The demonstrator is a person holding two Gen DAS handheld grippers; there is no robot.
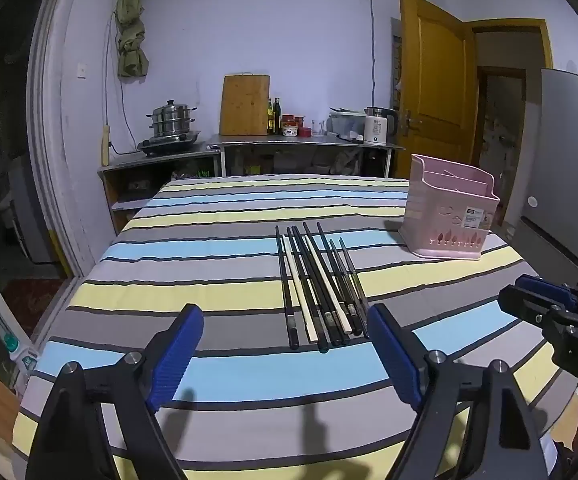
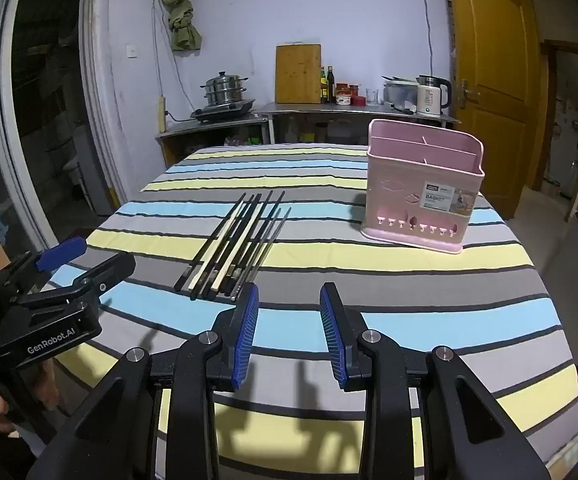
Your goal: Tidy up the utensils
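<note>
Several black and cream chopsticks (image 1: 321, 284) lie side by side on the striped tablecloth (image 1: 209, 272), also in the right wrist view (image 2: 241, 240). A pink utensil basket (image 1: 451, 212) with compartments stands upright to their right, and it shows in the right wrist view (image 2: 423, 192). My left gripper (image 1: 285, 320) is open wide and empty, just short of the chopsticks' near ends; it shows at the left of the right wrist view (image 2: 89, 258). My right gripper (image 2: 289, 296) is open and empty, to the right of the chopsticks' near ends; it shows at the right of the left wrist view (image 1: 529, 292).
A counter (image 1: 305, 144) stands beyond the table with a steel steamer pot (image 1: 172, 120), a wooden cutting board (image 1: 245, 104), bottles and a white kettle (image 1: 377, 126). A yellow door (image 1: 433, 80) stands open at right. The table's right edge (image 2: 549, 280) drops to the floor.
</note>
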